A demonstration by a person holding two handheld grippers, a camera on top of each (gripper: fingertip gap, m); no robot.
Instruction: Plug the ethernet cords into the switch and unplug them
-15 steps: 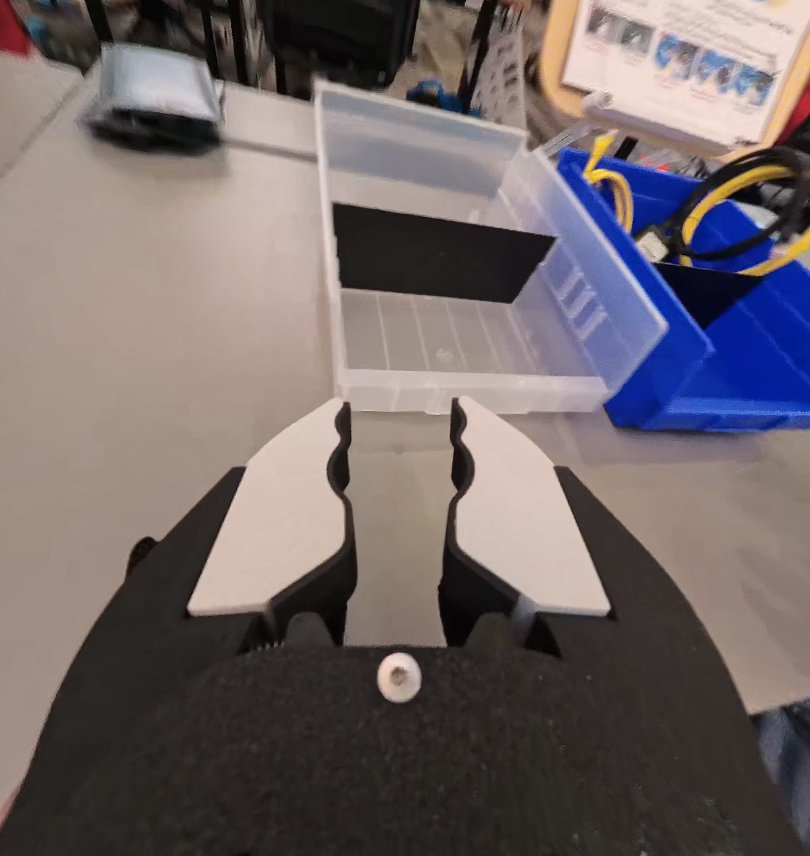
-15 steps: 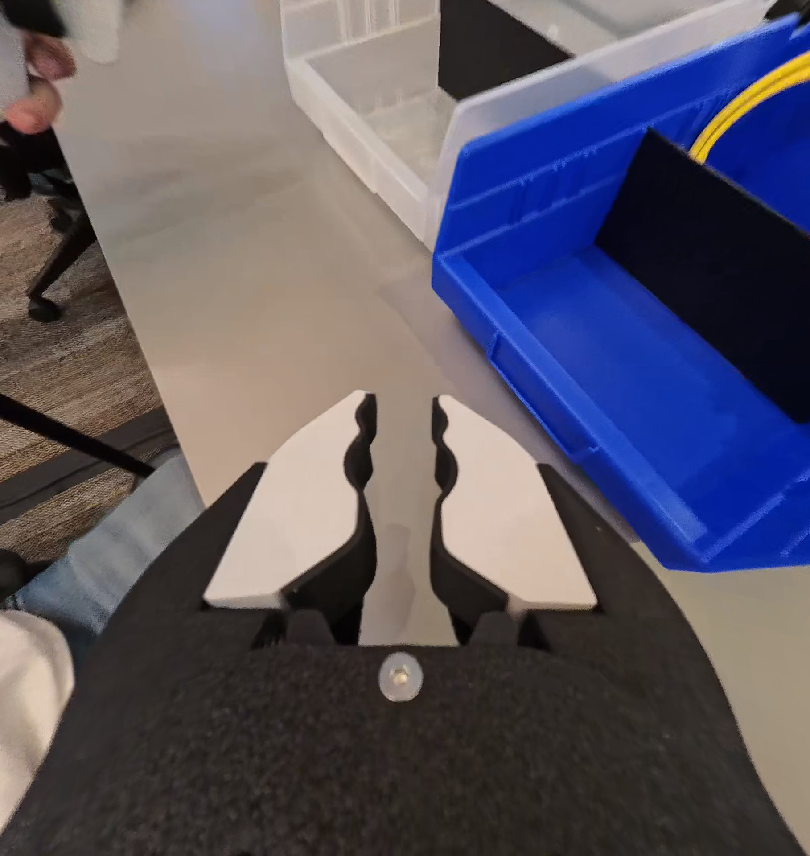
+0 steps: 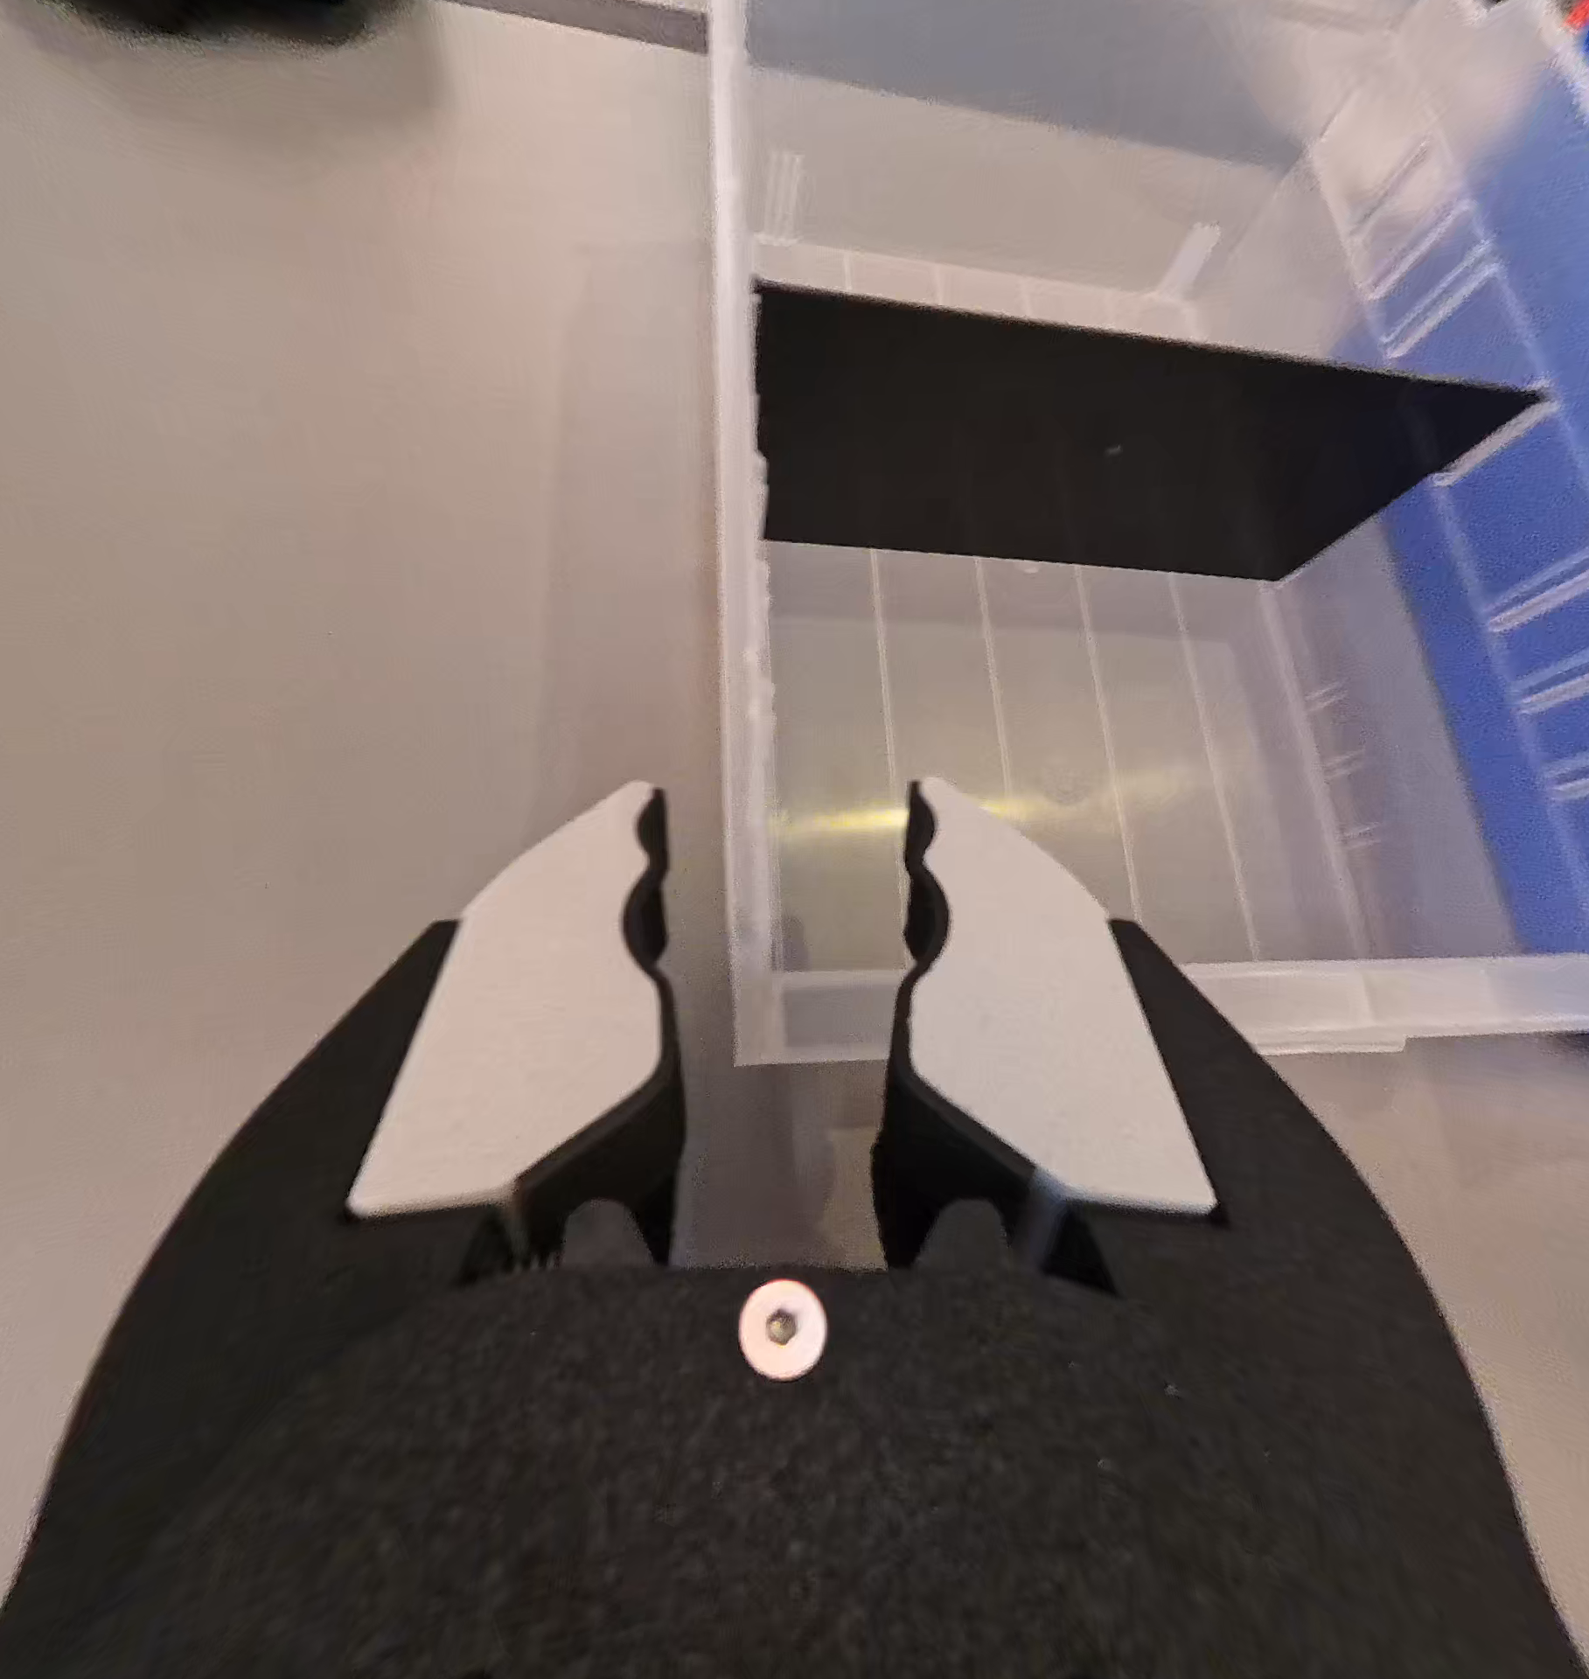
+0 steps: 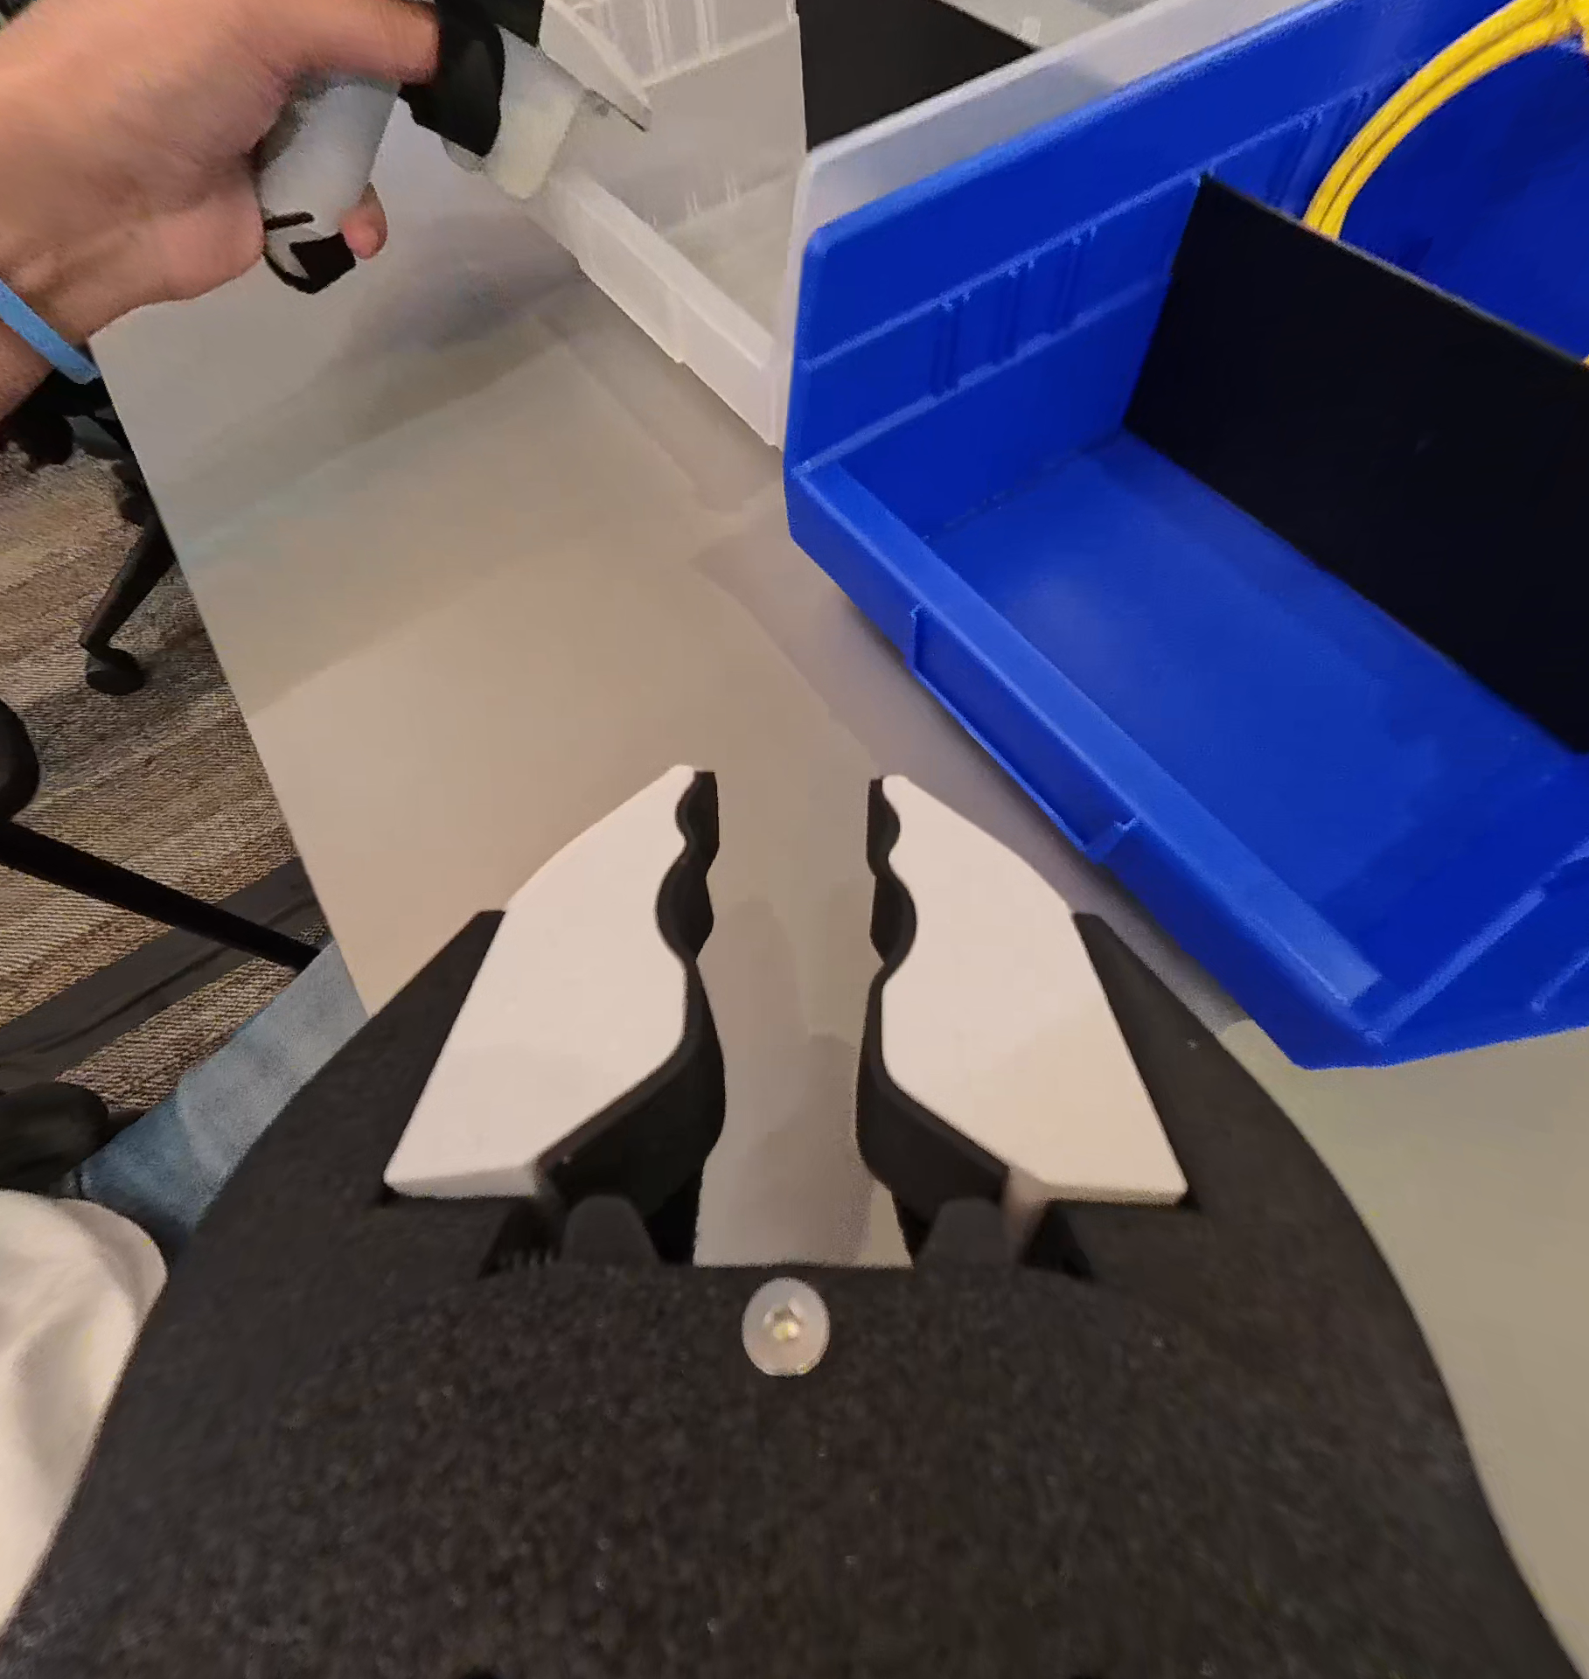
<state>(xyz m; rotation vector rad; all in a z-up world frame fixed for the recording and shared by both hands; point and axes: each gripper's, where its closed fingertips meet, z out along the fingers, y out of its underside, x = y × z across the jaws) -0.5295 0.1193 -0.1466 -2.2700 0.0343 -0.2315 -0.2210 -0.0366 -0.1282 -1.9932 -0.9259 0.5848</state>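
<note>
Hovering over the near left corner of a clear plastic bin (image 3: 999, 709), the left gripper (image 3: 783, 799) has its jaws spread wide with nothing between the pads; the bin's left wall runs up through the gap below them. A black divider (image 3: 1090, 445) crosses that bin. The right gripper (image 4: 790, 786) hangs above the grey table (image 4: 500, 545), jaws moderately apart and bare, just left of a blue bin (image 4: 1227, 727) with its own black divider (image 4: 1408, 454). Yellow ethernet cords (image 4: 1399, 118) lie coiled in the blue bin's far compartment. A hand (image 4: 136, 154) grips the left tool's handle. I cannot see the switch
</note>
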